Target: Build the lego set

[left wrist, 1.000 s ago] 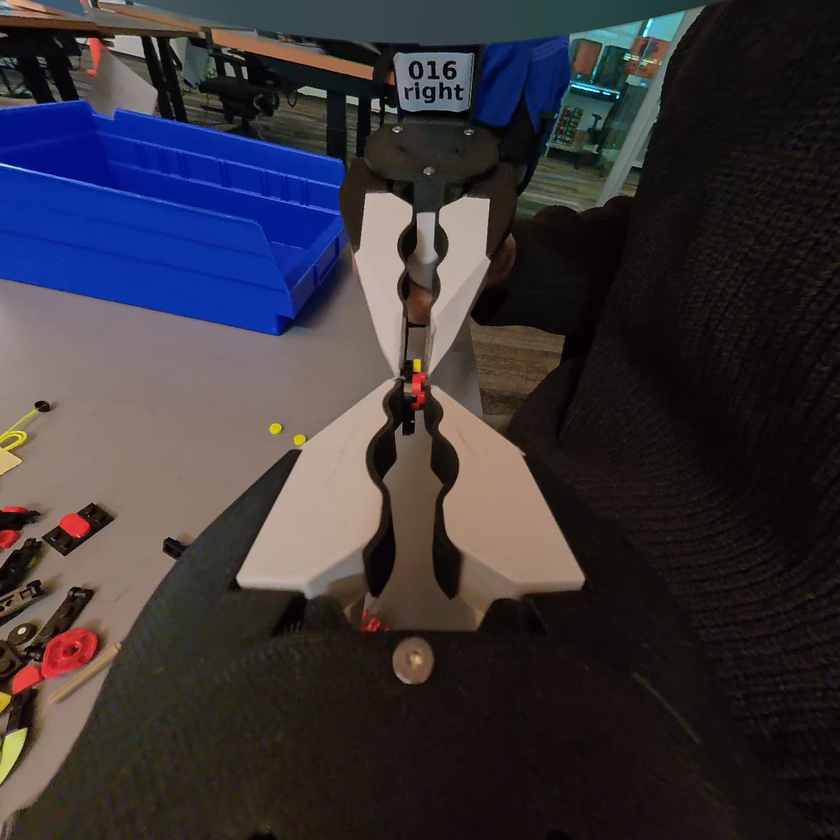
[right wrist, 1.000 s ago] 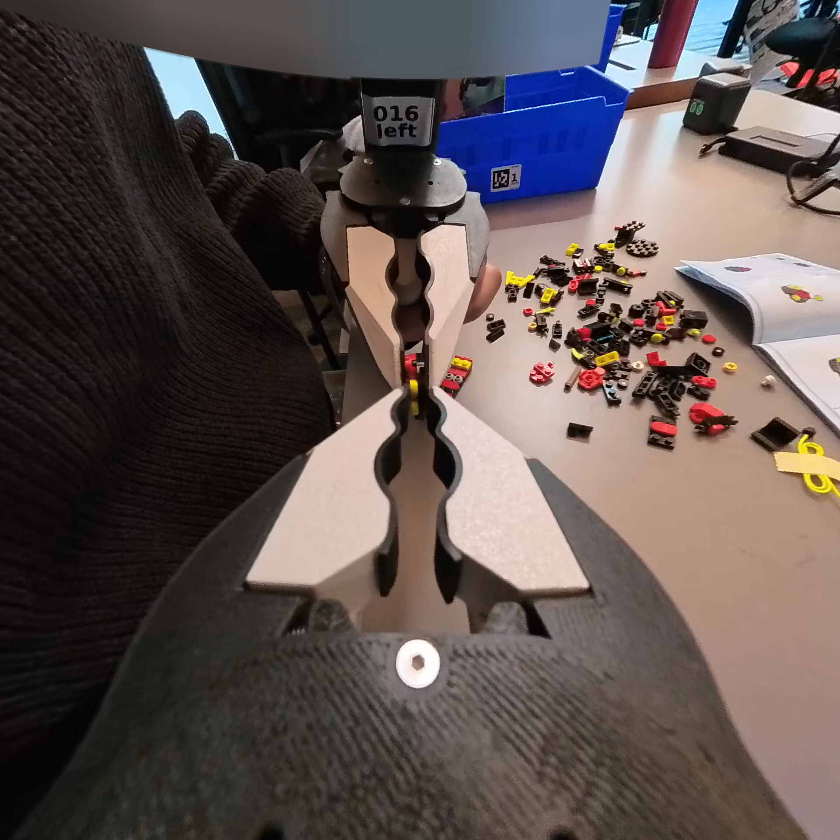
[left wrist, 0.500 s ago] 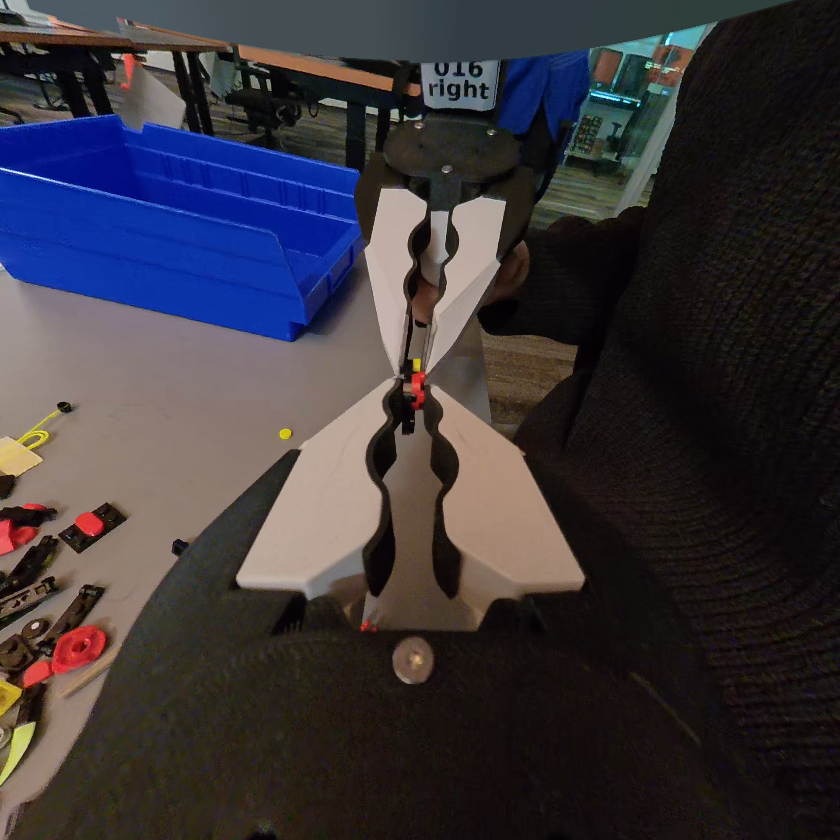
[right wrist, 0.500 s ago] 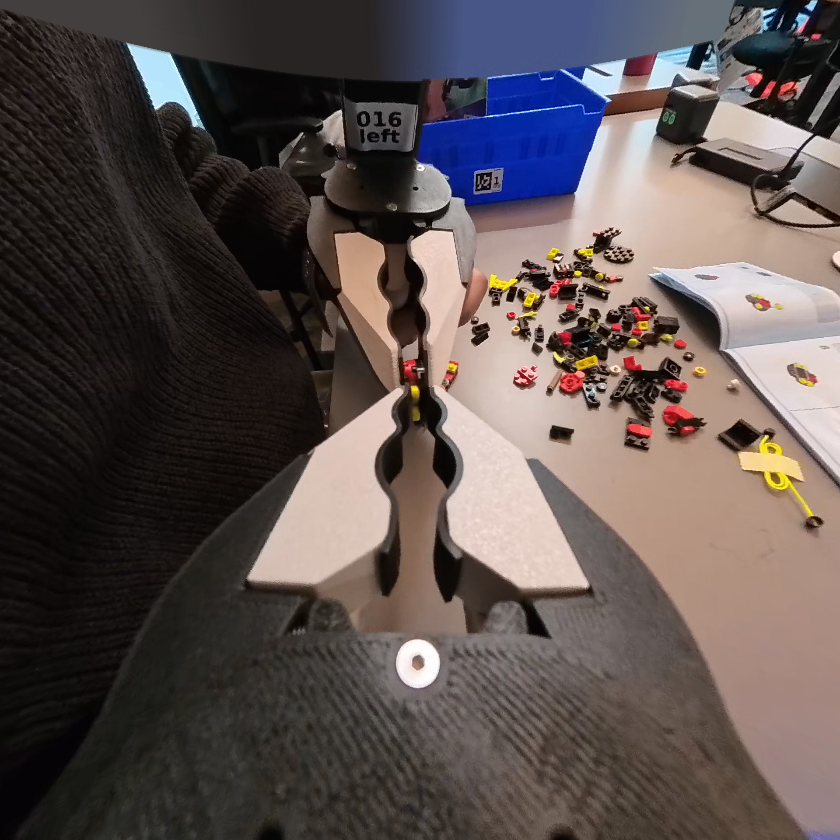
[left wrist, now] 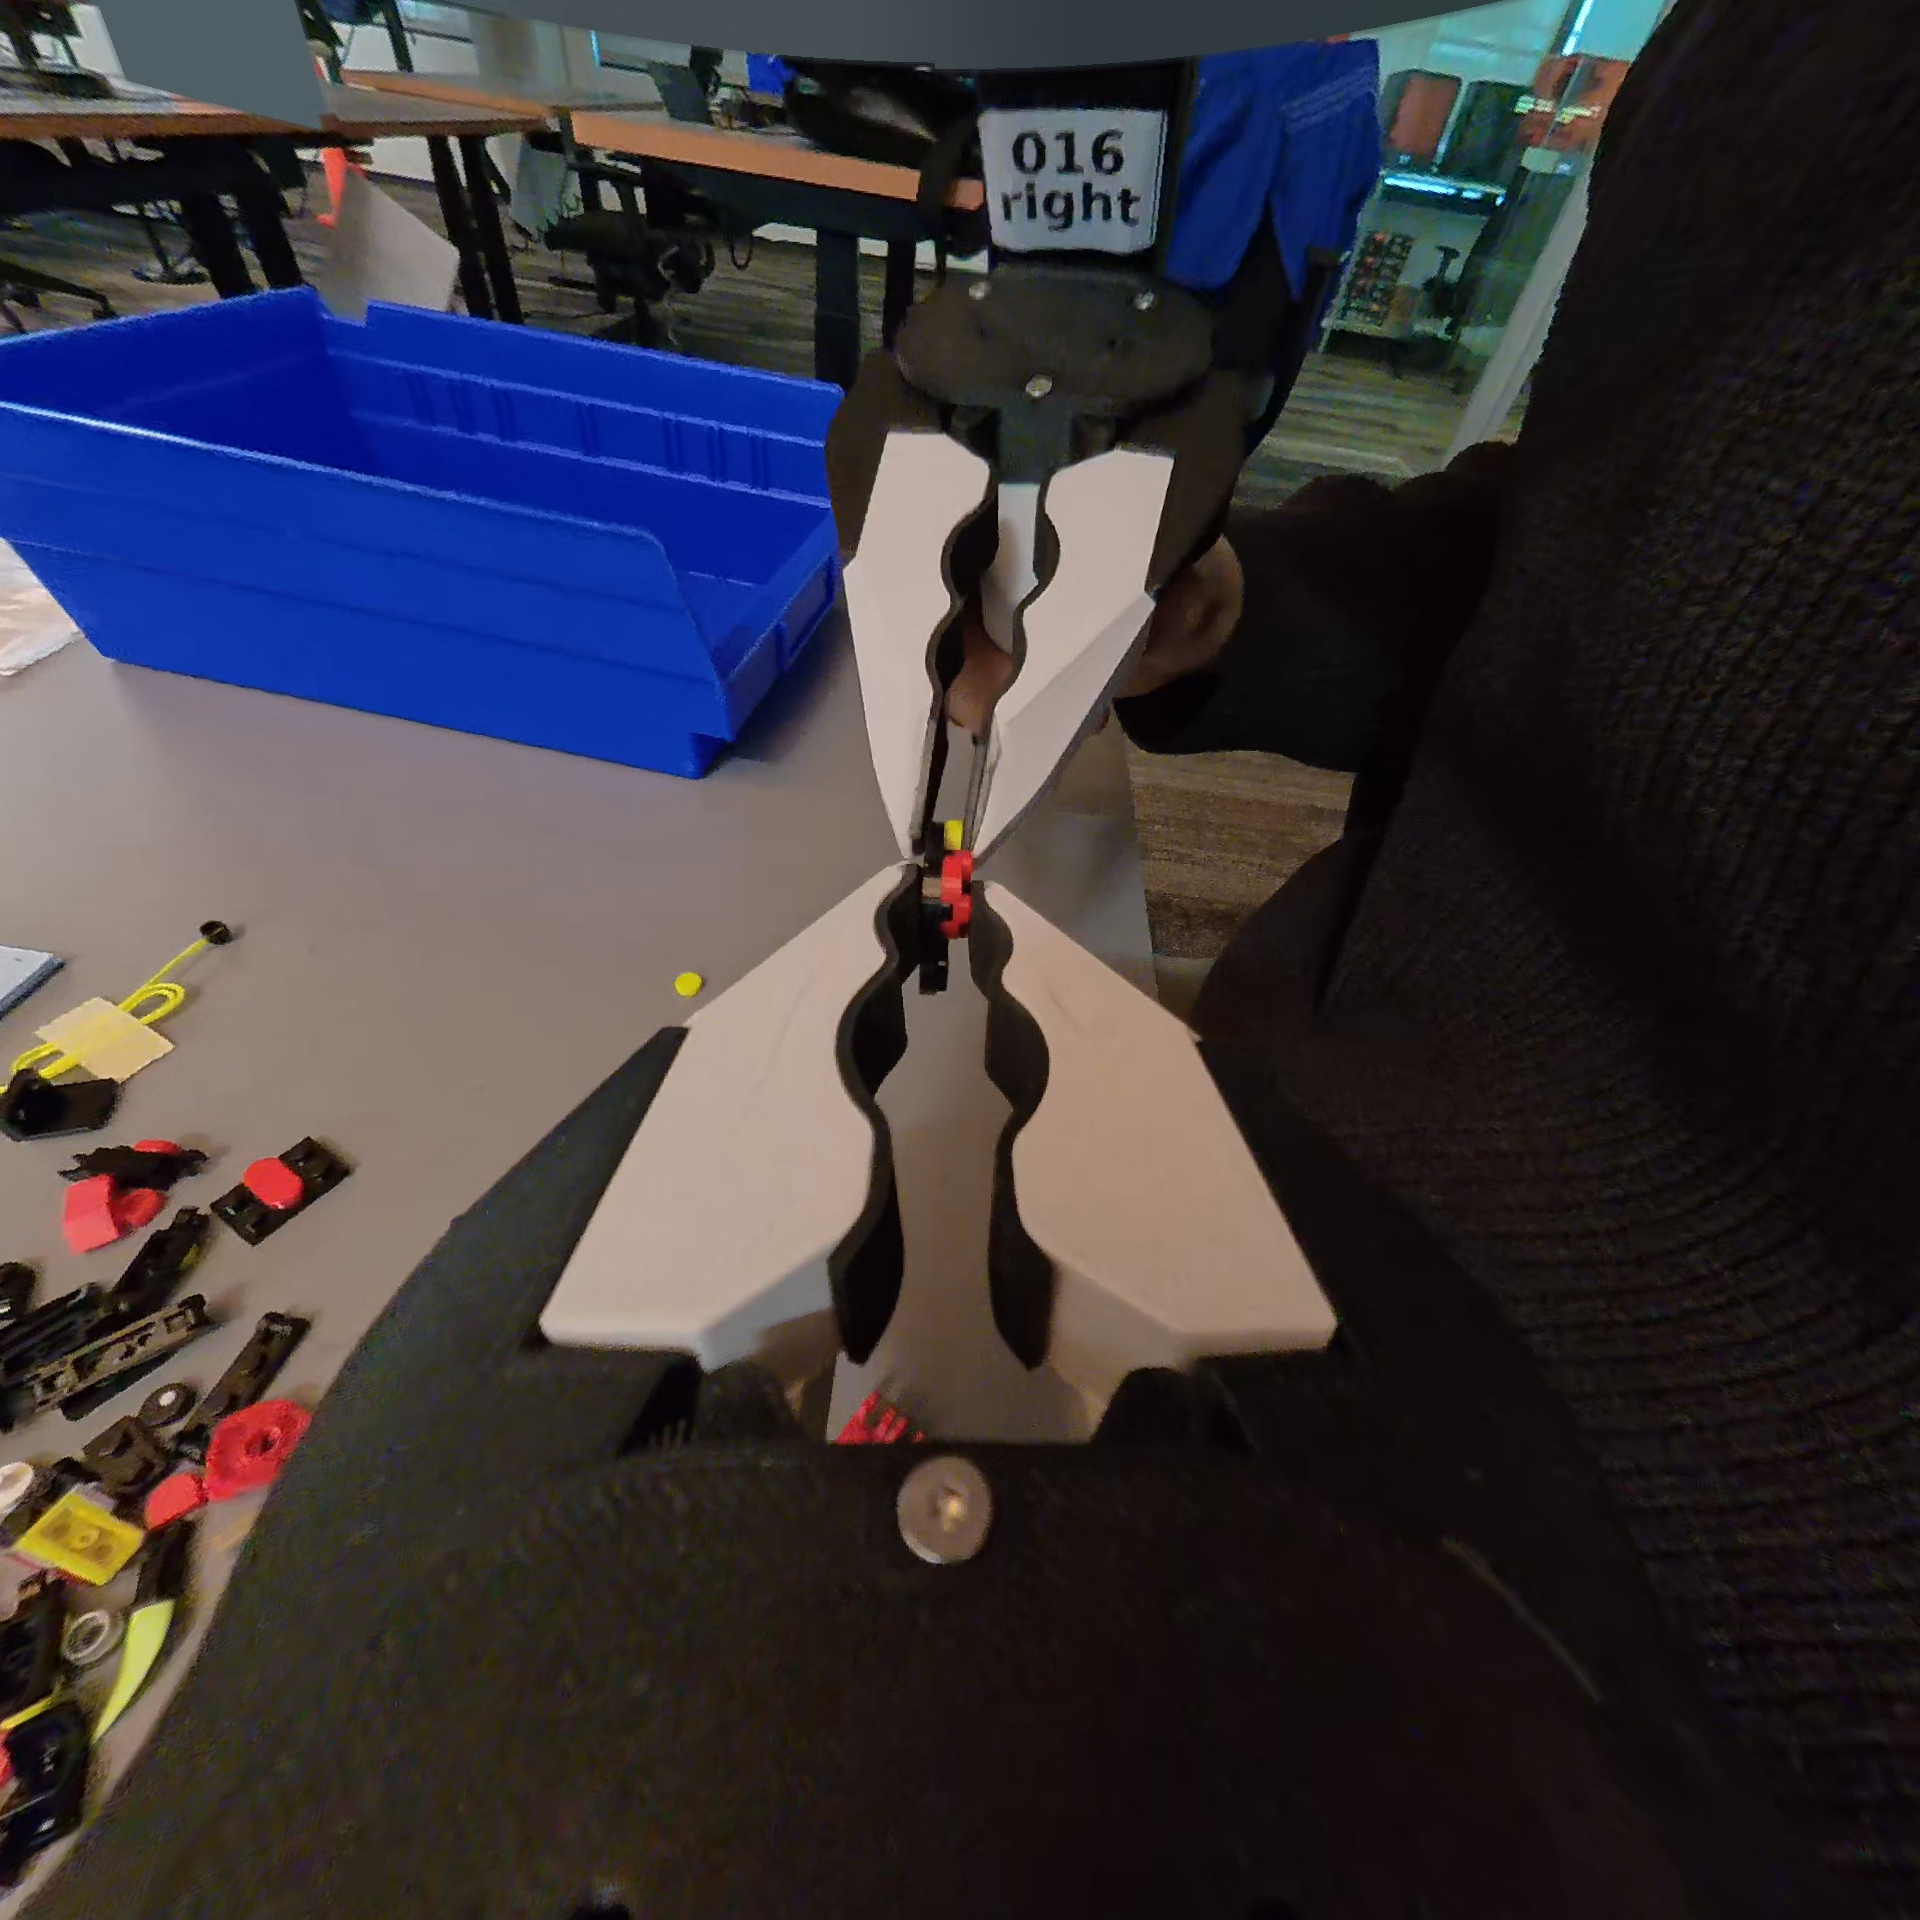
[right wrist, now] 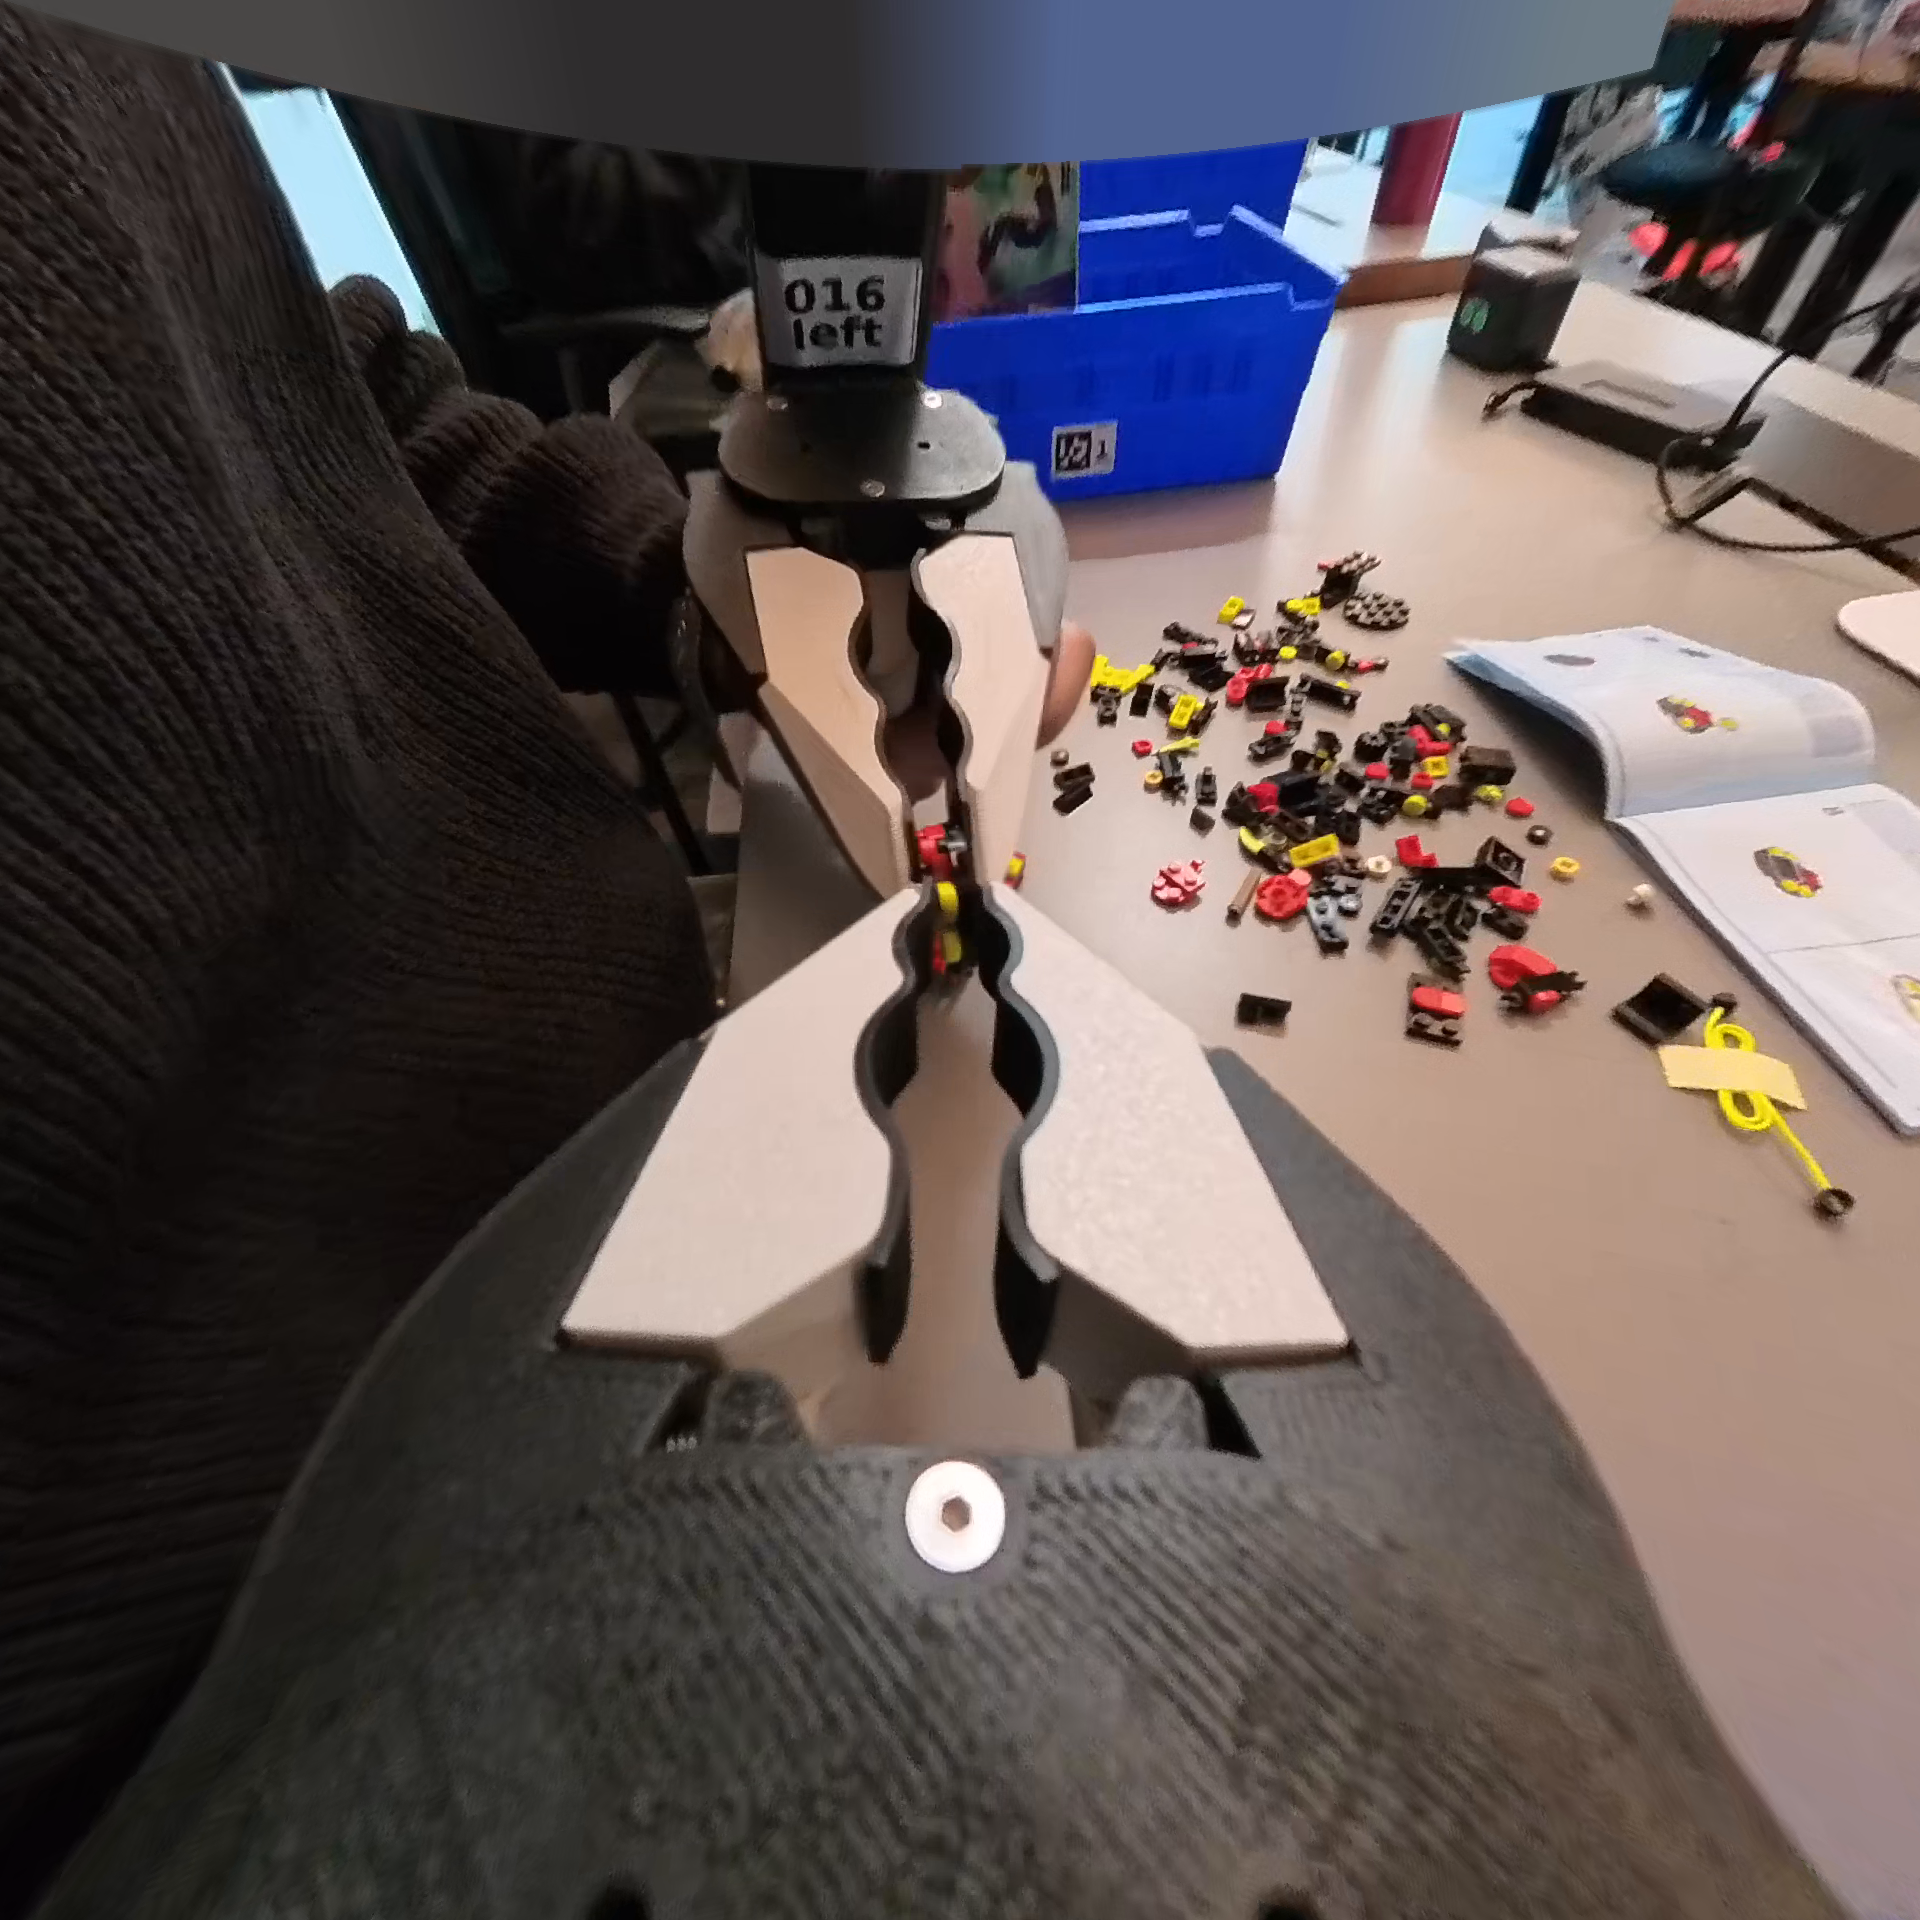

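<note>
Before you: smooth grey table | scattered black, red, yellow plastic bricks | open instruction booklet | blue plastic bin

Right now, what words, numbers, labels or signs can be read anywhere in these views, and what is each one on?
I don't quote writing; here is where it stands.
White tag on the right hand-held gripper: printed number and word, legible.
Matching tag on the left hand-held gripper: likewise.
Sticker on the blue bin: code mark, blurred.
Open instruction booklet: print too small.
Lego assembly both grip: none.
</note>
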The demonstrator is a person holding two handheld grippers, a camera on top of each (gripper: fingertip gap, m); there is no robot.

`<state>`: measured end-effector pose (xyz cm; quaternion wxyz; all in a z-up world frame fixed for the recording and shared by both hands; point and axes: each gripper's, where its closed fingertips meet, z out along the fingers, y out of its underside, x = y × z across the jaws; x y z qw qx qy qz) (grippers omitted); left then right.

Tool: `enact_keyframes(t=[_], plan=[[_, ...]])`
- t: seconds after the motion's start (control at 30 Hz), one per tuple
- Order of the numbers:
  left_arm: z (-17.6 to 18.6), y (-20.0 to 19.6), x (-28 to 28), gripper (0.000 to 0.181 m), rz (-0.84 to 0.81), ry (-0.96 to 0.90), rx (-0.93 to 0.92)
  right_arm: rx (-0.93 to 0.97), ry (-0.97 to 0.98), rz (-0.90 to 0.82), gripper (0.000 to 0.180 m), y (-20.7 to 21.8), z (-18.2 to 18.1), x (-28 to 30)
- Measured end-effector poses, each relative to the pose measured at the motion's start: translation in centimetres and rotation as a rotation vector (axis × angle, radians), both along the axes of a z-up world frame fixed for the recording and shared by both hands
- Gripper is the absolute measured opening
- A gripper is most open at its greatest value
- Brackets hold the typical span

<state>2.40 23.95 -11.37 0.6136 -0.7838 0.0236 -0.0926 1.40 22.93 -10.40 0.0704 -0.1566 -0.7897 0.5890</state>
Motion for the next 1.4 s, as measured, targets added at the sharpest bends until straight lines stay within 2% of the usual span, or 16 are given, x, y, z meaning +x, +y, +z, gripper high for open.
enact_keyframes(t=[0.03, 0.07, 0.1, 0.13, 0.2, 0.27, 0.3, 0.37, 0.4, 0.5, 0.63, 1.1, 1.4], plan=[[0.2, 0.0, 0.0, 0.005, -0.001, -0.010, 0.010, -0.018, 0.017, -0.014, 0.011, 0.2, 0.2, -0.2], [0.5, 0.0, 0.0, 0.005, -0.003, -0.021, 0.026, -0.035, 0.042, -0.047, 0.032, 0.5, 0.5, -0.7], [0.7, -0.1, -0.1, 0.005, -0.001, -0.031, 0.039, -0.052, 0.065, -0.079, 0.045, 0.8, 0.9, -1.1], [0.9, -0.2, -0.2, 0.005, 0.001, -0.035, 0.048, -0.074, 0.093, -0.098, 0.049, 1.0, 1.4, -1.4], [1.2, -0.6, -0.3, 0.005, -0.015, -0.037, 0.065, -0.166, 0.211, -0.170, 0.071, 1.7, 3.2, -1.9], [1.8, -0.9, -0.2, 0.005, -0.033, -0.061, 0.100, -0.233, 0.388, -0.319, 0.068, 3.0, 4.5, -2.4], [2.2, -1.0, -0.1, 0.005, -0.038, -0.078, 0.119, -0.200, 0.450, -0.338, 0.058, 3.2, 4.3, -2.2], [2.9, -1.2, -0.3, 0.004, -0.039, -0.110, 0.155, -0.149, 0.397, -0.305, 0.039, 2.7, 3.2, -2.1], [3.1, -1.3, -0.3, 0.004, -0.042, -0.122, 0.169, -0.182, 0.335, -0.266, 0.036, 2.3, 3.1, -1.7], [3.8, -1.5, -0.3, 0.004, -0.053, -0.149, 0.206, -0.301, 0.172, -0.174, 0.036, 1.5, 3.6, -0.8], [4.2, -1.5, 0.1, 0.004, -0.064, -0.144, 0.229, -0.373, 0.096, -0.128, 0.027, 0.4, 4.0, 0.0], [4.7, -1.3, 0.6, 0.005, -0.076, -0.126, 0.272, -0.371, 0.081, -0.111, 0.006, -0.7, 3.9, 0.6], [4.8, -1.4, 0.7, 0.005, -0.080, -0.122, 0.279, -0.377, 0.076, -0.095, 0.005, -0.8, 4.0, 0.9]])
